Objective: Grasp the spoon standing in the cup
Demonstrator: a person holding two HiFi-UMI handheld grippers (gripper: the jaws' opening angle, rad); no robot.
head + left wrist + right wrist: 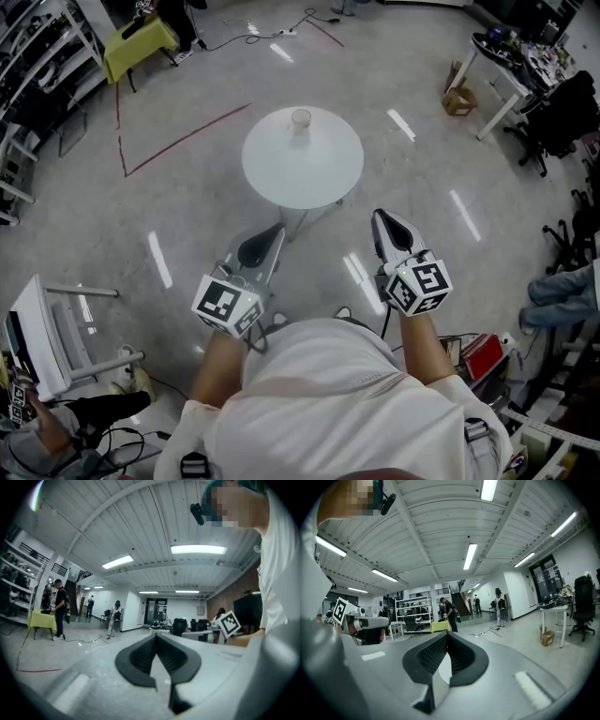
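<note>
In the head view a round white table (pixel 302 173) stands ahead of me, with a small pale cup (pixel 300 118) near its far edge. The spoon in the cup is too small to make out. Both grippers are held low in front of my body, short of the table's near edge and pointing toward it. My left gripper (pixel 275 231) has its jaws together with nothing between them, as the left gripper view (pixel 156 635) also shows. My right gripper (pixel 380 217) is likewise shut and empty (pixel 446 634). Neither gripper view shows the cup or the table.
Red tape lines (pixel 187 136) mark the glossy floor left of the table. A yellow table (pixel 139 39) stands far left, a white desk (pixel 502 73) and a cardboard box (pixel 458 99) far right. A white rack (pixel 42 342) sits at my lower left, and a person's legs (pixel 562 295) at the right.
</note>
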